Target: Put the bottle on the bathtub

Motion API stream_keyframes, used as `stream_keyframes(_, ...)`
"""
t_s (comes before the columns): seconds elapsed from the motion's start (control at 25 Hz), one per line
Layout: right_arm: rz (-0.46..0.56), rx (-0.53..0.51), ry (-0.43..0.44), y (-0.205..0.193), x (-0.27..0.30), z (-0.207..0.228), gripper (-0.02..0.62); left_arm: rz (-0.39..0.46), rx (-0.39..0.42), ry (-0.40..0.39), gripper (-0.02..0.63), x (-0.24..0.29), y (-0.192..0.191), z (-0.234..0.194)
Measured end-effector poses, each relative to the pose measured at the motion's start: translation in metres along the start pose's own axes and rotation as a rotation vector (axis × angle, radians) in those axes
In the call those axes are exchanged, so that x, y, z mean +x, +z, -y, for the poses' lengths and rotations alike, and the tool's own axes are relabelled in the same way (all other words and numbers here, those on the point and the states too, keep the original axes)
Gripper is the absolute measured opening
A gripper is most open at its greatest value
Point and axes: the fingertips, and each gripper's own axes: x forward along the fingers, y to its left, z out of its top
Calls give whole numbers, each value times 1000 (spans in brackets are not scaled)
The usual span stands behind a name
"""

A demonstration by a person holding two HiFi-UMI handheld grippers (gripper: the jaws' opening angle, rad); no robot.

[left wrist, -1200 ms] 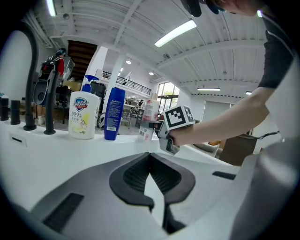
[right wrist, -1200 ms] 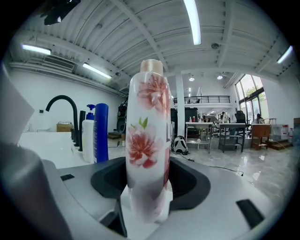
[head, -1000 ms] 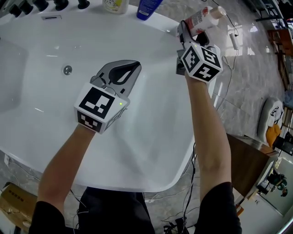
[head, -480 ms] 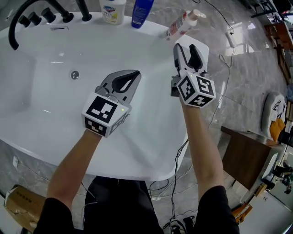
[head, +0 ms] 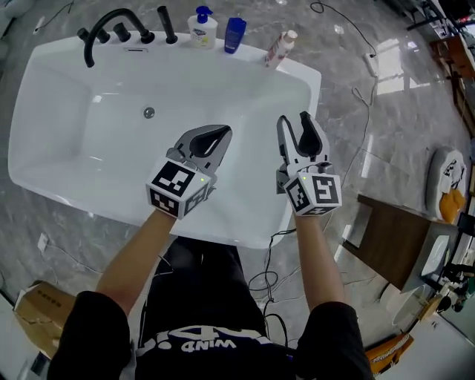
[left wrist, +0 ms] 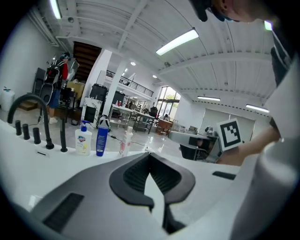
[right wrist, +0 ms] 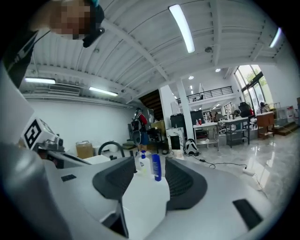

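The white bottle with a pink label [head: 279, 48] stands on the far right corner of the white bathtub's rim [head: 315, 82], apart from both grippers; it also shows as the bottle [left wrist: 125, 140] in the left gripper view. My right gripper [head: 296, 130] hangs over the tub's near right edge, open, with nothing between its fingers [right wrist: 187, 180]. My left gripper [head: 214, 138] hovers over the near side of the tub, shut and empty, its tips meeting [left wrist: 149, 155]. The pink-label bottle is hidden in the right gripper view.
A white pump bottle [head: 197, 28] and a blue bottle [head: 234, 34] stand on the far rim beside a black faucet [head: 111, 22]. A drain [head: 149, 113] sits in the tub floor. Cables [head: 356, 44] lie on the marble floor; a wooden table [head: 393, 241] stands at right.
My right gripper opened and let go of the pink-label bottle on the tub's far corner, then drew back toward me. Both grippers now sit nearer the tub's front edge.
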Motion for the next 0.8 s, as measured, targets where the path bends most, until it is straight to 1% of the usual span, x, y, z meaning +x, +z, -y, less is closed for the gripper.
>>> stream_keyframes(0.12, -4, 2, 31, 19, -40, -39, 209, 6, 1, -21, 8, -38, 22, 29)
stream_keyframes(0.24, 2, 57, 56, 32, -73, -68, 209, 14, 31, -33, 8, -73, 41, 55)
stream_keyframes(0.32, -3, 61, 63, 40, -93, -82, 203, 15, 56, -39, 8, -93, 49, 71)
stream_keyframes(0.44, -13, 60, 68, 52, -121, -96, 198, 21, 84, -37, 8, -121, 55, 89)
stream_keyframes(0.6, -12, 87, 74, 61, -157, -112, 187, 30, 93, -41, 8, -154, 58, 108)
stream_keyframes(0.68, 6, 81, 67, 69, -175, -119, 165, 31, 113, -56, 8, -167, 60, 119)
stream_keyframes(0.72, 17, 73, 62, 73, -183, -122, 137, 31, 127, -66, 8, -172, 60, 124)
stream_keyframes(0.8, 28, 75, 63, 78, -195, -126, 120, 32, 149, -79, 8, -180, 61, 130)
